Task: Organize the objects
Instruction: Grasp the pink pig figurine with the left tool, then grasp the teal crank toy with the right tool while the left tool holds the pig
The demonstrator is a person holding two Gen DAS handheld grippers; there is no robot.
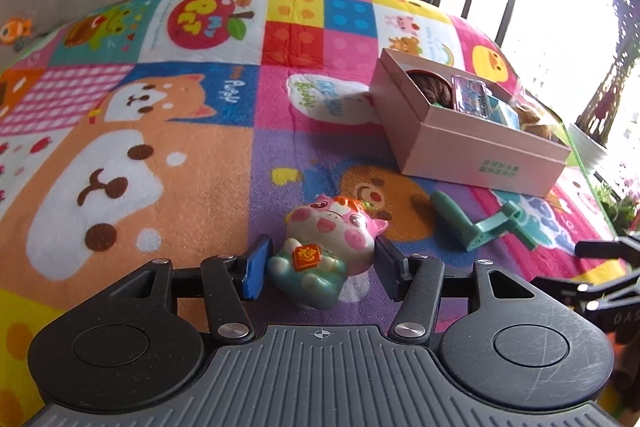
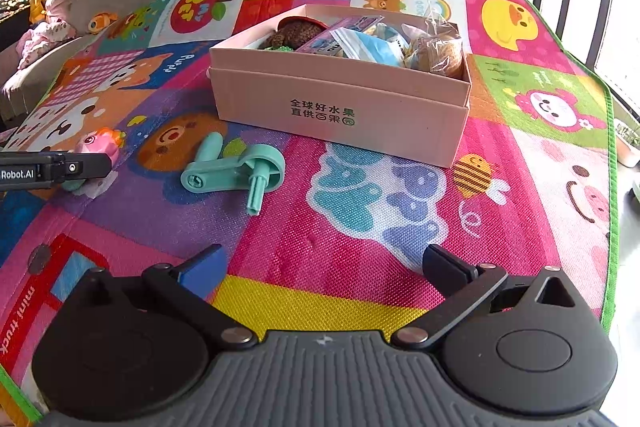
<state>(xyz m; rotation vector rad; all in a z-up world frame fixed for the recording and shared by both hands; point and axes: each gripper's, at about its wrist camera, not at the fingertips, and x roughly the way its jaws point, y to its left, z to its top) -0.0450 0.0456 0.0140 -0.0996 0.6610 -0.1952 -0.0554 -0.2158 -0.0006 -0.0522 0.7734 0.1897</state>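
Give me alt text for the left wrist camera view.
The left gripper straddles a pink cow figurine lying on a colourful play mat, fingers not yet closed. A teal crank handle and a filled pink box sit beyond.

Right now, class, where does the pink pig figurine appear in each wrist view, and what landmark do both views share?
Left wrist view: pink pig figurine sits low centre, between the left gripper fingers.
Right wrist view: it is at the far left edge, partly hidden behind that gripper.
Shared landmark: the pink box on the mat.
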